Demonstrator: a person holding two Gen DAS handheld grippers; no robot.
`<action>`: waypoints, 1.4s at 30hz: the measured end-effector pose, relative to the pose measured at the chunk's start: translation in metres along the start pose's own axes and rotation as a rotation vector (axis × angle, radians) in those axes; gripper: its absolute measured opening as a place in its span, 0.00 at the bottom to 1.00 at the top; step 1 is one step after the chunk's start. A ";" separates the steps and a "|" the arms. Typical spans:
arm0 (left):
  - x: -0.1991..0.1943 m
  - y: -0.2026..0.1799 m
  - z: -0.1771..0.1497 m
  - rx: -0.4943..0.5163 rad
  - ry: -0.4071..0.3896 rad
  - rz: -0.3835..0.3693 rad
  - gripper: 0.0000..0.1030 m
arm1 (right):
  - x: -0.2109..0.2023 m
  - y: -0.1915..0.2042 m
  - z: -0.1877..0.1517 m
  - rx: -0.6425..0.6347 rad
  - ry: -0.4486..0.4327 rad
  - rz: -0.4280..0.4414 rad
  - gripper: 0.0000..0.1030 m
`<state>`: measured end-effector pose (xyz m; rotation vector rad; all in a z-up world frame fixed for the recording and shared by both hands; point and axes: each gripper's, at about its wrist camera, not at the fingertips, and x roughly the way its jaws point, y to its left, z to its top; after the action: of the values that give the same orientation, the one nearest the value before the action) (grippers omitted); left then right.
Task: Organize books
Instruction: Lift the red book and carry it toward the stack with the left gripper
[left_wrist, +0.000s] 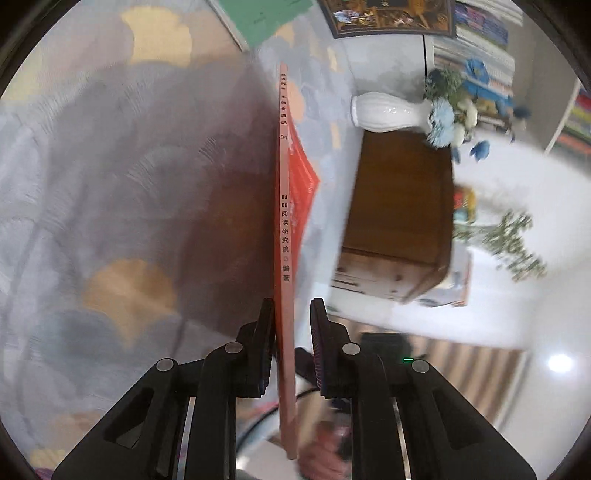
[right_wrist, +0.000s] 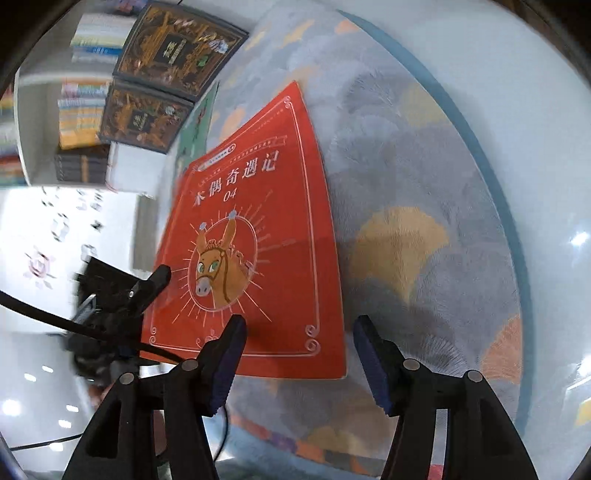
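Thin red paperback book (left_wrist: 285, 221): left view shows only its spine, edge-on, above the grey-blue patterned rug (left_wrist: 110, 184), left gripper (left_wrist: 291, 314) clamped on its lower end. Right view shows its donkey cover (right_wrist: 255, 236); right gripper (right_wrist: 299, 332) jaws apart, empty. White ceramic vase (left_wrist: 388, 112) visible in left view only.

The left tool (left_wrist: 291, 332) is built of matte black plastic, with two angled arms pierced by triangular cut-outs and pinned by round silver screw heads. Ribbed dark blue-purple pads (left_wrist: 317, 347) are fitted on the inner faces of its fingers, and bright metal rails are seen between the arms. The right tool (right_wrist: 299, 354) is made alike, with navy ribbed pads (right_wrist: 369, 365). A black cable (right_wrist: 55, 319) is seen beside it.
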<state>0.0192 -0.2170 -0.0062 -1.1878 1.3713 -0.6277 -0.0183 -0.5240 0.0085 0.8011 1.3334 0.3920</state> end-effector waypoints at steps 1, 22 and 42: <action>0.000 0.000 0.000 -0.010 0.007 -0.016 0.14 | 0.001 -0.004 0.000 0.026 0.002 0.045 0.58; -0.009 -0.038 -0.015 0.440 -0.035 0.551 0.16 | 0.052 0.115 -0.013 -0.383 -0.094 -0.342 0.42; -0.189 -0.054 0.007 0.613 -0.224 0.512 0.15 | 0.104 0.293 -0.063 -0.709 -0.239 -0.392 0.44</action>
<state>0.0087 -0.0635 0.1167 -0.3783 1.1116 -0.4742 -0.0016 -0.2364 0.1414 -0.0109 0.9912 0.4027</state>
